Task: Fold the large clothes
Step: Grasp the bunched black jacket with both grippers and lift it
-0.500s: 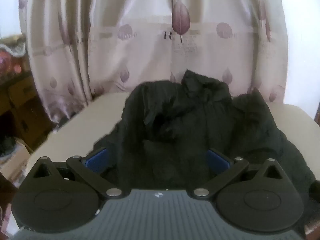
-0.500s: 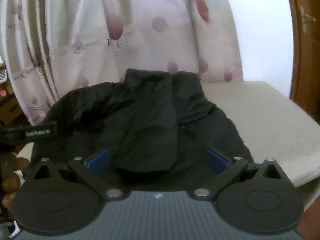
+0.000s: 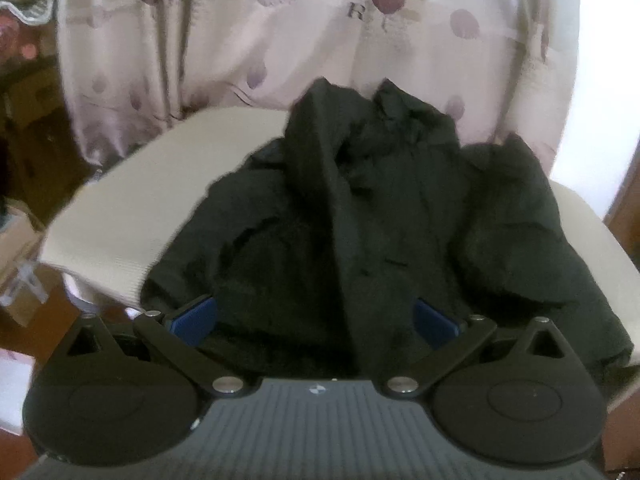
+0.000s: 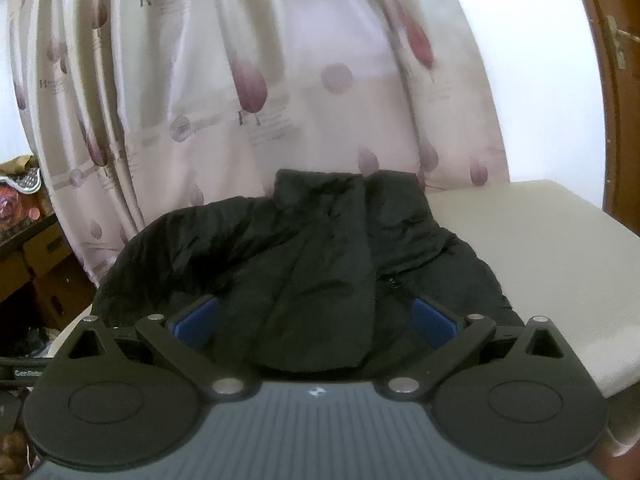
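A black padded jacket (image 3: 360, 216) lies crumpled on a cream cushioned surface (image 3: 132, 216), its collar toward the curtain. It also shows in the right wrist view (image 4: 320, 264), with a sleeve folded over its front. My left gripper (image 3: 316, 320) is open, its blue pads (image 3: 196, 314) wide apart over the jacket's near hem. My right gripper (image 4: 316, 320) is open too, its blue pads (image 4: 434, 320) either side of the folded sleeve's end. Neither holds cloth.
A patterned pink curtain (image 3: 320, 40) hangs behind the cushion. Cardboard boxes (image 3: 20, 248) stand at the left. A brown wooden door frame (image 4: 612, 80) is at the right. Bare cushion (image 4: 540, 248) lies right of the jacket.
The left gripper has pulled back and risen, so more of the jacket and the left cushion shows. The right gripper has tilted up slightly. The jacket's left side has shifted.
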`<state>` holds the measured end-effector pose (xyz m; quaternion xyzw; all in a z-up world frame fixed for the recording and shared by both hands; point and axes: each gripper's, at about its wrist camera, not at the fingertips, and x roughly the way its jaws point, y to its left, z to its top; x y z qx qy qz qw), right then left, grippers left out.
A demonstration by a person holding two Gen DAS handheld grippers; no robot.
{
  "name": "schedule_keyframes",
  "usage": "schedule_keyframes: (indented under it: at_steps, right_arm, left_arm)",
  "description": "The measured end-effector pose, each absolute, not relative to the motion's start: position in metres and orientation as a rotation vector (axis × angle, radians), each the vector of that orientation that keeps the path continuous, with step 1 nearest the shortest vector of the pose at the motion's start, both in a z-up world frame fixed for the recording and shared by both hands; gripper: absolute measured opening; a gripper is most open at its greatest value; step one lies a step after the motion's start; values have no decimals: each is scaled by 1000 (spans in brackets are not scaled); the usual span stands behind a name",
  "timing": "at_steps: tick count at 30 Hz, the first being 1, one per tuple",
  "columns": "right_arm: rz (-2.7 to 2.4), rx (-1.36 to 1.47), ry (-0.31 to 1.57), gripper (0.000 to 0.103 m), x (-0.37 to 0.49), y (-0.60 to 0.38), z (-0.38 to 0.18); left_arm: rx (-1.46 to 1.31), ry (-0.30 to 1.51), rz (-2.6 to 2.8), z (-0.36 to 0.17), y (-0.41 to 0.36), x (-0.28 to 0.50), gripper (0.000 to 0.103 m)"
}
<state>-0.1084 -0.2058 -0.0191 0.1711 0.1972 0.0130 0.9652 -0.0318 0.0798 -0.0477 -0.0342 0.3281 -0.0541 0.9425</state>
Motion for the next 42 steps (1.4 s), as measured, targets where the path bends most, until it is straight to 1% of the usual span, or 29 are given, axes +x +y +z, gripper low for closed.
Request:
schedule_keyframes:
  at_steps: [2,3,4,5,6,9,13,15,17,19,20,21,22,24,26,29,30,31,32,33,35,38,42]
  right_arm:
    - [41,336,387,103,-109,-201,-21]
    - [46,333,380,103,-109,-200,-22]
    - [43,331,381,103,-109,-200,-23]
    - [38,330,385,103,-107,-199,-24]
    - [33,329,392,103,-106,-200,-25]
    - [58,325,432,103,-98,-208,-27]
    - [55,325,503,103,-80,-218,-32]
    - [47,308,519,103,-71,-221,-36]
    - [32,303,531,103,-61,-223,-39]
    - [31,291,548,103,-49,-224,-42]
    - [23,283,555,103,-43,-223,-45]
    - [12,274,564,103,-36,-223,-49]
    - [8,267,580,103,-29,-223,-52]
    - [5,262,613,103,-16,-224,-61]
    - [-5,255,644,103,-1,-224,-70]
    - [12,229,681,103,21,-220,-81]
    - [28,233,694,97,27,-219,-84]
    - [72,251,706,68,32,-220,-87]
    - [125,282,731,27,38,-222,-89]
    - [140,303,752,17,43,-225,-91]
    - [144,282,738,9,47,-236,-87]
    - [51,141,660,6,47,-272,-56]
    - [-234,-91,542,6,46,-361,4]
  left_arm:
    - [-42,659,-136,-51,72,-23,99]
    - [-12,657,-146,-54,67,-18,82]
    - [28,660,-171,-55,62,-12,44]
    - [63,678,-188,-56,59,-5,22]
    - [78,717,-190,-54,60,5,13]
    - [5,712,-113,-31,89,32,13]
    - [49,562,166,18,146,68,13]
    - [40,532,275,35,178,92,13]
    - [59,516,358,44,205,119,16]
    - [90,499,419,43,219,142,37]
    - [103,490,460,42,223,151,40]
    - [117,466,501,40,225,153,54]
    - [144,432,532,39,222,154,77]
    - [167,374,570,37,219,147,103]
    - [169,307,547,35,210,137,103]
    - [171,320,449,33,192,126,103]
    - [153,325,417,30,186,120,103]
    - [132,335,383,29,181,115,103]
    - [106,351,345,25,175,107,103]
    - [79,367,311,22,169,102,103]
    - [54,384,248,16,155,90,103]
    - [92,379,190,3,128,70,103]
    - [83,393,128,-8,108,54,103]
